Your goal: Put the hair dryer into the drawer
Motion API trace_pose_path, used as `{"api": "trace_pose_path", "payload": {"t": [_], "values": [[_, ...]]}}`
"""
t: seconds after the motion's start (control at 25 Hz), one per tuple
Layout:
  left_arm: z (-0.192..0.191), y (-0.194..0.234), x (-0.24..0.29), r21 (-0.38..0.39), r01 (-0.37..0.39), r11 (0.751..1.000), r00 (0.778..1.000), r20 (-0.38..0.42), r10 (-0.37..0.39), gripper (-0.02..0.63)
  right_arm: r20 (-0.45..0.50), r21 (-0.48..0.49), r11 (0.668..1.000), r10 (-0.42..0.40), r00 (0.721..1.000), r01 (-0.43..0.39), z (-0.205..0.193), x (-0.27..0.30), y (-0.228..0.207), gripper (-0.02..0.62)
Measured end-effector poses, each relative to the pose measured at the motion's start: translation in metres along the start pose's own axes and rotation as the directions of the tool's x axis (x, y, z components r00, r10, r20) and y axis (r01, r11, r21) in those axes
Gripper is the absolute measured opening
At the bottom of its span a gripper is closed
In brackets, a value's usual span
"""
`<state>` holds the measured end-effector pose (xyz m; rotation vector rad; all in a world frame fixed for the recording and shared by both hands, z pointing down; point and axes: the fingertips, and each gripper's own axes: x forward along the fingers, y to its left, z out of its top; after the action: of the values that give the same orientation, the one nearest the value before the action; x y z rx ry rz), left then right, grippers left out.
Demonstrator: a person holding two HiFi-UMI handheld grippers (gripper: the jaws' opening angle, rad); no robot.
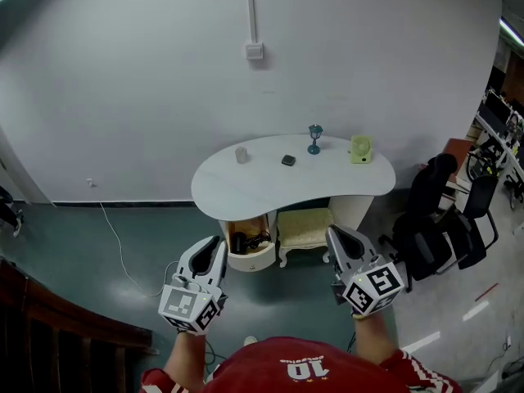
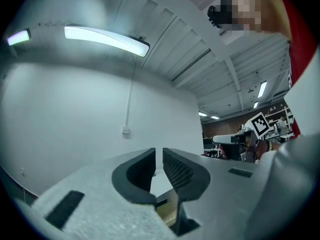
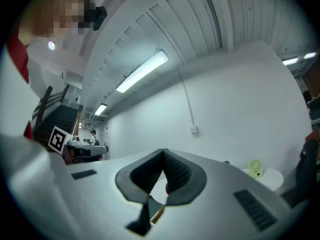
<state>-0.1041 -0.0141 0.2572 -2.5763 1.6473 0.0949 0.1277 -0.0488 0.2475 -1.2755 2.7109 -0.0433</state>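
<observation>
A white kidney-shaped table (image 1: 246, 188) stands against the wall in the head view. Under its left part a rounded wooden drawer (image 1: 250, 259) is pulled out. A dark hair dryer (image 1: 246, 241) lies inside it. My left gripper (image 1: 215, 246) hangs in front of the drawer, a little to its left and apart from it. In the left gripper view its jaws (image 2: 158, 152) stand a narrow slit apart with nothing between them. My right gripper (image 1: 335, 236) is held to the right of the drawer. Its tips (image 3: 163, 152) meet and hold nothing.
On the tabletop stand a grey cup (image 1: 241, 154), a small black object (image 1: 288, 160), a blue goblet (image 1: 315, 138) and a green fan (image 1: 361, 148). A cream stool (image 1: 304, 228) sits under the table. Black office chairs (image 1: 442, 219) crowd the right; a cable (image 1: 119, 248) runs over the floor at left.
</observation>
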Motion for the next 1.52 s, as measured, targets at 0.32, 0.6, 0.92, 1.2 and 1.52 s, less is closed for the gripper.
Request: {"api": "trace_pose_path", "payload": {"t": [0.32, 0.6, 0.92, 1.2, 1.52], "values": [[-0.004, 0.012, 0.003, 0.020, 0.030, 0.999, 1.000, 0.003, -0.030, -0.014, -0.018, -0.017, 1.000, -0.022, 1.000, 0.022, -0.002, 0.011, 0.010, 0.005], [-0.004, 0.023, -0.003, 0.016, 0.028, 0.999, 0.999, 0.014, -0.029, -0.014, -0.013, -0.039, 0.998, -0.039, 0.999, 0.039, -0.001, 0.017, 0.017, 0.005], [-0.006, 0.025, -0.010, 0.027, 0.034, 0.999, 0.999, 0.010, -0.034, -0.014, -0.014, -0.040, 0.998, -0.039, 0.999, 0.039, 0.000, 0.022, 0.026, 0.005], [-0.006, 0.024, -0.016, 0.032, 0.040, 0.999, 0.999, 0.012, -0.041, -0.014, -0.022, -0.058, 0.998, -0.024, 0.999, 0.022, -0.002, 0.024, 0.035, 0.003], [-0.008, 0.032, -0.021, 0.036, 0.032, 0.999, 0.999, 0.000, -0.032, -0.014, -0.027, -0.052, 0.999, 0.001, 1.000, -0.002, -0.007, 0.029, 0.047, 0.003]]}}
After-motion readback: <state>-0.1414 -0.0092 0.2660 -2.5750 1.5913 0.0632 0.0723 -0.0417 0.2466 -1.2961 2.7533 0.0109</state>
